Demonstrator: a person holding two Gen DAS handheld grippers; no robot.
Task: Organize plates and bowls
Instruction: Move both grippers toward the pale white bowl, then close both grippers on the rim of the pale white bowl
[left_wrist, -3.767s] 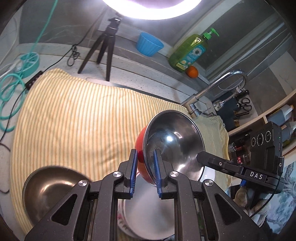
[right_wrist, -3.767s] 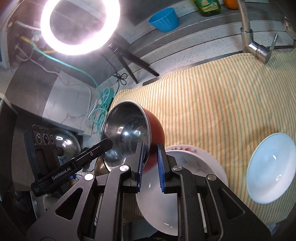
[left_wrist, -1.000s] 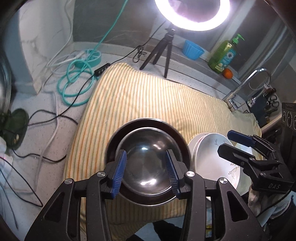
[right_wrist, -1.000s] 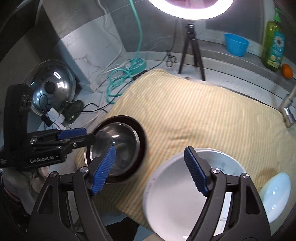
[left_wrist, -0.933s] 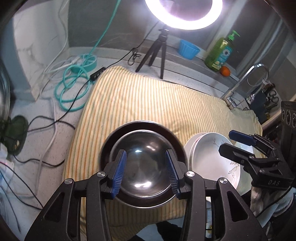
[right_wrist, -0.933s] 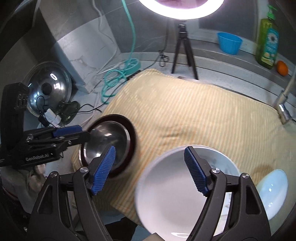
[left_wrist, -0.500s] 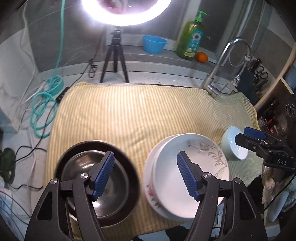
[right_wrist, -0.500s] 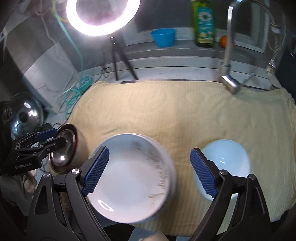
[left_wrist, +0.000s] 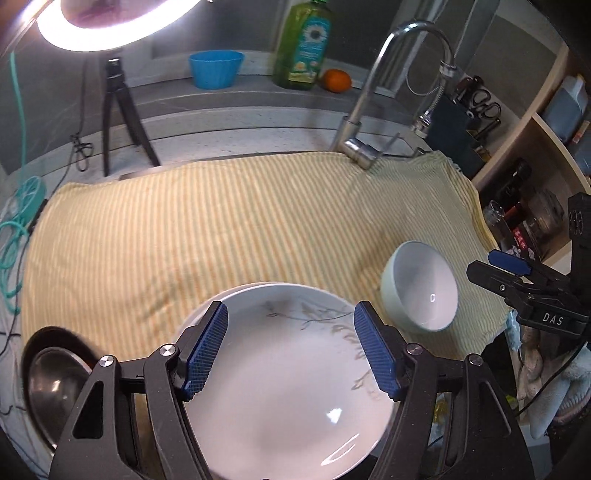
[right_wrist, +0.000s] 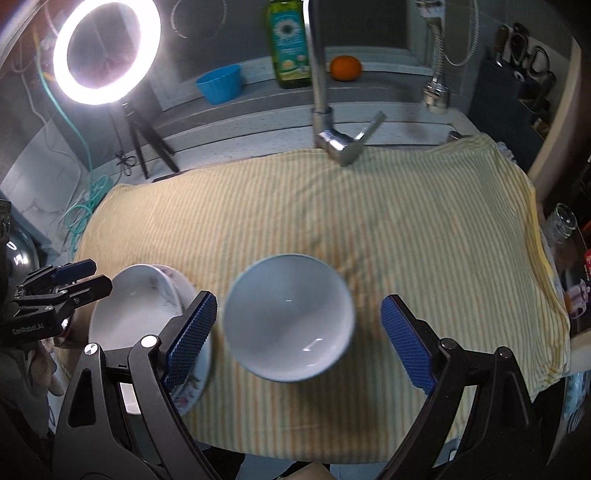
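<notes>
Nearest, the left claw (left_wrist: 291, 347) hangs open and empty above a stack of white plates (left_wrist: 295, 380), its blue pads clear of the rim. Just left of the stack, a steel bowl (left_wrist: 48, 373) sits nested inside a dark one. Meanwhile the right claw (right_wrist: 295, 339) is spread wide and empty, framing a pale bowl (right_wrist: 288, 317) that rests alone on the striped towel (right_wrist: 332, 206) covering the bench, likely the next piece to gather. Beyond the towel stand a tap (right_wrist: 325, 110), a green soap bottle (right_wrist: 290, 44), an orange (right_wrist: 345, 68), a blue cup (right_wrist: 219, 83) and a ring light (right_wrist: 107, 51).
</notes>
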